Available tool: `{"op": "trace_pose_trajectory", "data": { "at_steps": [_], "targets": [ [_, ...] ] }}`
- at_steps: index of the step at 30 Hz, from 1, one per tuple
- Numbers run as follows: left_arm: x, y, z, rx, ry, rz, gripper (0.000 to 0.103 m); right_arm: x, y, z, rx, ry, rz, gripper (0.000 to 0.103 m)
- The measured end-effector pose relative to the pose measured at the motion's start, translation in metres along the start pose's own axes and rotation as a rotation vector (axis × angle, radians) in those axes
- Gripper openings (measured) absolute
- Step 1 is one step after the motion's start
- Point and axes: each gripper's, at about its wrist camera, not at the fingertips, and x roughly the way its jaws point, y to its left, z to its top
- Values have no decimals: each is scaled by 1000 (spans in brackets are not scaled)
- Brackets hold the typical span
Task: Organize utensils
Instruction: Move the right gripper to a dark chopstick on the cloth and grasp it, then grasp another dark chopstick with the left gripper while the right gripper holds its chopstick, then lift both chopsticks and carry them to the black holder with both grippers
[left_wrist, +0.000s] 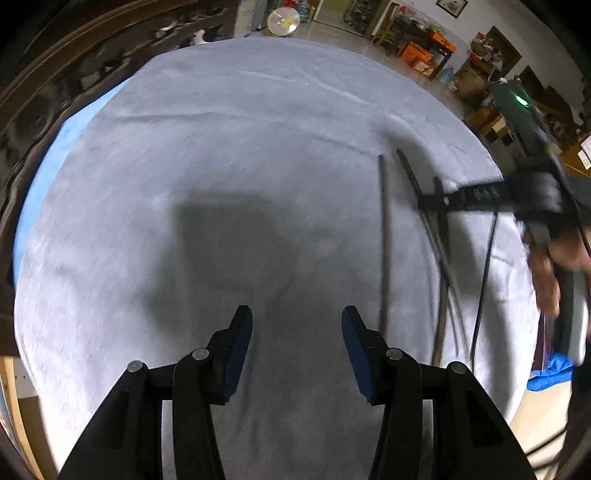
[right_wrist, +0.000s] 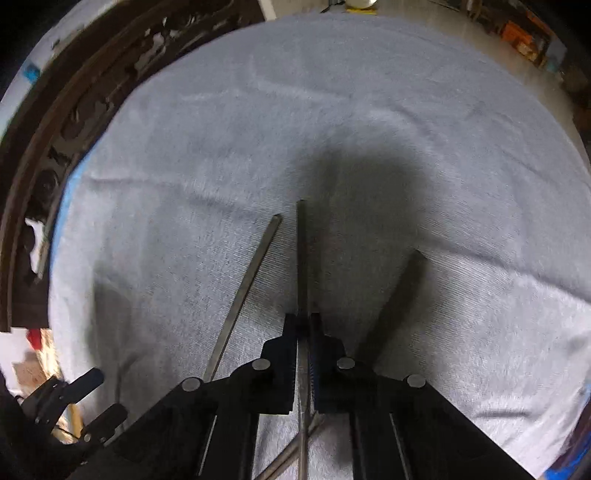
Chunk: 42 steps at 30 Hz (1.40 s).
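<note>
A grey towel (left_wrist: 258, 147) covers the whole bench and hangs past its edges, likely there so the metal utensils do not slide or clatter. Beyond the far-left edge stands a dark carved piece of furniture (left_wrist: 55, 74); the cluttered room lies past the far-right corner.

The utensils are chopsticks, long thin metal sticks, all lying toward the right edge of the bench. From the left wrist view one chopstick (left_wrist: 384, 236) lies straight on the towel, and a second, slanted one (left_wrist: 439, 258) crosses under the right gripper (left_wrist: 439, 201).

The right gripper points steeply down over them, held in a hand (left_wrist: 550, 273) at the right edge. Its fingers (right_wrist: 291, 350) are clenched on the second chopstick (right_wrist: 302, 258), which runs up between the pads; I judge this is the pick-up, gripped well back from the far end showing past the pads. The loose stick (right_wrist: 243, 291) lies angled just beside it on the left, crossing it nearer the camera, so lifting may nudge it.

The left gripper (left_wrist: 297, 347) hovers nearer the middle of the bench, fingers released with nothing between them, probably waiting its turn.
</note>
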Motion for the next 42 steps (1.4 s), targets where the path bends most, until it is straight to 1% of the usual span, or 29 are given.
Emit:
{"op": "trace_pose_trajectory", "data": {
  "at_steps": [3,5,6,7,8,10,12,14,16,18,20,21,22,23,25,27,29,31,33,35,36,37,38,42],
  "targets": [
    [15,-19,24,25,59,-14,51,-17,-19,-19,32,-39,29,6],
    [28,-36,39,61,116,14,50,-31,-33,-35,50,-56,46,6],
    [32,-43,44,81,139,11,50,-36,-39,-42,53,-59,43,6],
    [37,-52,52,98,163,26,50,-39,-46,-49,55,-56,36,6],
    [41,-60,58,115,180,51,50,-42,-52,-56,56,-44,25,6],
    [51,-74,68,148,236,51,50,-43,-61,-66,58,-17,-7,6],
    [62,-82,76,159,291,70,50,-40,-77,-75,68,18,-43,6],
    [72,-89,85,177,337,89,46,-36,-86,-82,68,49,-66,6],
    [79,-93,93,180,365,126,40,-34,-89,-86,58,73,-75,6],
    [85,-101,98,217,398,155,39,-31,-91,-87,46,94,-84,6],
    [91,-106,105,233,432,186,36,-24,-90,-86,37,121,-101,6],
    [93,-108,108,246,444,202,30,-20,-90,-87,31,141,-114,7],
    [94,-108,110,264,453,218,26,-19,-89,-85,23,145,-118,7],
    [98,-111,114,271,459,219,24,-17,-88,-82,16,167,-122,7],
    [99,-111,118,297,477,220,16,-13,-86,-76,-6,206,-135,7],
    [100,-109,121,298,496,216,13,-8,-85,-68,-23,264,-147,9],
    [101,-107,123,313,507,220,13,-2,-79,-57,-46,319,-169,9],
    [102,-112,124,320,516,233,12,5,-72,-47,-73,355,-200,10],
    [106,-120,123,331,524,242,11,11,-61,-40,-92,379,-229,7],
    [107,-124,125,330,525,237,10,12,-58,-37,-92,386,-245,7],
    [106,-122,125,322,523,229,8,13,-53,-34,-85,382,-243,7],
    [101,-114,114,300,518,212,6,11,-53,-34,-68,366,-229,7],
    [98,-107,113,268,512,192,6,11,-54,-35,-47,346,-209,7],
    [84,-81,100,206,477,150,5,-3,-67,-50,14,283,-162,6]
  ]
}}
